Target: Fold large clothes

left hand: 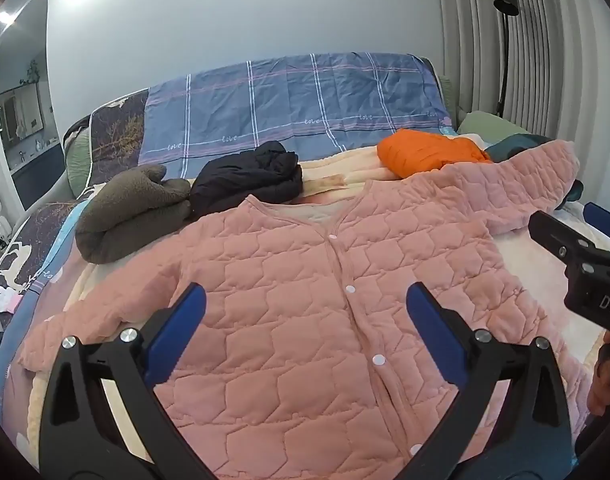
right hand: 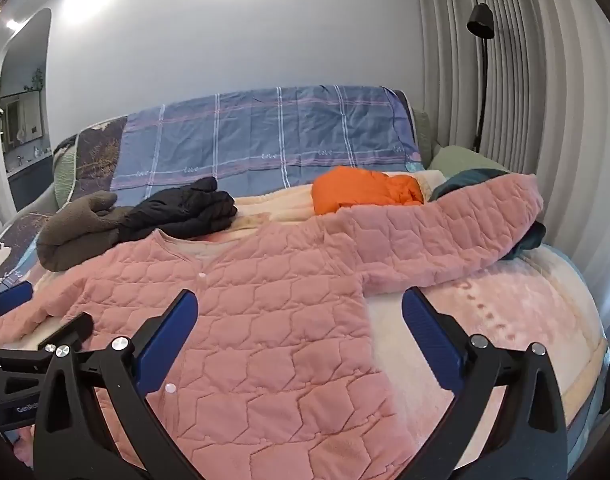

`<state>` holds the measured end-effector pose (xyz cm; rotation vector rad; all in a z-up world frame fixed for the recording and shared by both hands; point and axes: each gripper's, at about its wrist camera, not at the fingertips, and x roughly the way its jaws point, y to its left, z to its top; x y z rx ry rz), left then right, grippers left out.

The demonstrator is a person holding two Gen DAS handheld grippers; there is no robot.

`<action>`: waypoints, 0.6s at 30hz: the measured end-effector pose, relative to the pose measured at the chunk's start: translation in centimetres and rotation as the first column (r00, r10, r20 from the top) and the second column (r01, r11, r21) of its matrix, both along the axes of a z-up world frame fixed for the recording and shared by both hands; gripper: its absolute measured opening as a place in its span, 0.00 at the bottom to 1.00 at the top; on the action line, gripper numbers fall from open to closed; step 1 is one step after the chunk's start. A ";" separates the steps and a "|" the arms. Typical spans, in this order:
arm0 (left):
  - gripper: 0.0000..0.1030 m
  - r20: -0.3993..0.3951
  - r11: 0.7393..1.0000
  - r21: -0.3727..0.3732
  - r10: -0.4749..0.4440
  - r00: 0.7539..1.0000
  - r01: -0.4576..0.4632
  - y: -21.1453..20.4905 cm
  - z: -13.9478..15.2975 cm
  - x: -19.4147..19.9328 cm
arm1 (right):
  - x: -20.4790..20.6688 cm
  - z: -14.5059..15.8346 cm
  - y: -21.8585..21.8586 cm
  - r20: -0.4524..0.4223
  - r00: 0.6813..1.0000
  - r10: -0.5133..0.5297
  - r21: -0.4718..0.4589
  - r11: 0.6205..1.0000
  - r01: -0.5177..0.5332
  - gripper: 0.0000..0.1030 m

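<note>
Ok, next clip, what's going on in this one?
A person with tongs in each hand is about to fold a pink quilted jacket spread flat and buttoned on the bed. Both the left tongs and right tongs hang open above it, gripping nothing. One sleeve lies stretched out to the right. Folded clothes sit behind it.

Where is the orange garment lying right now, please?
The orange garment lies far back on the bed in both views, right of centre, just beyond the pink jacket's outstretched sleeve and right of the black garment.
</note>
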<state>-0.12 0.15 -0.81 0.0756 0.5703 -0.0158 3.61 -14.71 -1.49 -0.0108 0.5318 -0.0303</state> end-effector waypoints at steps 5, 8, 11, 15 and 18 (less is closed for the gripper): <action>0.98 0.020 1.000 0.005 -0.003 1.000 0.003 0.4 -0.1 0.4 | -0.7 0.5 -1.0 -0.004 1.000 -0.010 -0.003 1.000 0.010 0.99; 0.98 0.012 0.999 0.026 -0.020 1.000 0.020 0.3 -0.1 0.5 | -1.9 0.6 -1.6 0.009 1.000 -0.015 -0.014 1.000 0.015 0.99; 0.98 0.001 0.999 0.032 -0.025 1.000 0.025 0.3 -0.1 0.6 | -2.0 0.6 -1.7 0.009 1.000 -0.014 -0.015 1.000 0.014 0.99; 0.98 -0.008 1.000 0.001 -0.019 1.000 0.019 0.7 -0.2 0.6 | -2.0 0.7 -1.5 0.011 1.000 -0.016 -0.015 1.000 0.016 0.99; 0.98 0.002 1.000 -0.004 -0.025 1.000 0.025 0.8 -0.1 0.4 | -2.0 0.8 -1.5 0.010 1.000 -0.015 -0.017 1.000 0.015 0.99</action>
